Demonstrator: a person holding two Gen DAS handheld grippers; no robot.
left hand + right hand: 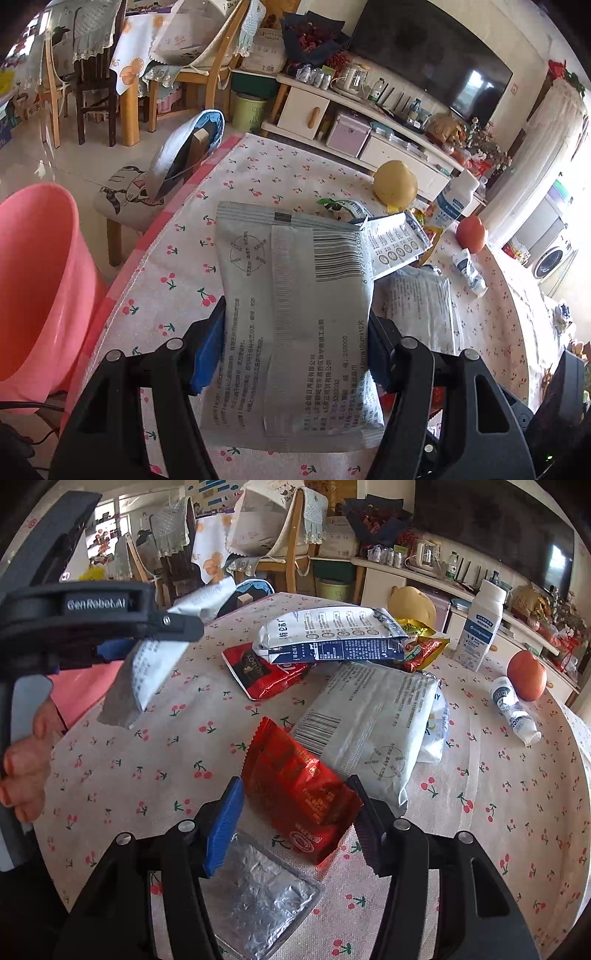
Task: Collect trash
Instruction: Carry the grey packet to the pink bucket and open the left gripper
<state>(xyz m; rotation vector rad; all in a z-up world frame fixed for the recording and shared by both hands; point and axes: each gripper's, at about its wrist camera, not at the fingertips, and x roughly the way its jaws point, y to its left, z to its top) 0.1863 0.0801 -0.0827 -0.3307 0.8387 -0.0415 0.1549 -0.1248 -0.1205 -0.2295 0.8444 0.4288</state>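
My left gripper (295,350) is shut on a grey wet-wipe packet (295,295) and holds it above the cherry-print table (166,280). The same packet (147,672) hangs from the left gripper (162,627) at the left of the right wrist view. My right gripper (295,819) is shut on a red snack wrapper (299,790) low over the table. A pink bin (33,280) stands beside the table at the left.
On the table lie a white packet (369,731), a blue-white bag (332,635), a red Kobi wrapper (266,672), a foil sheet (258,897), a white bottle (480,627), a small tube (513,709), a tomato (526,675) and a yellow fruit (395,182). Chairs stand beyond.
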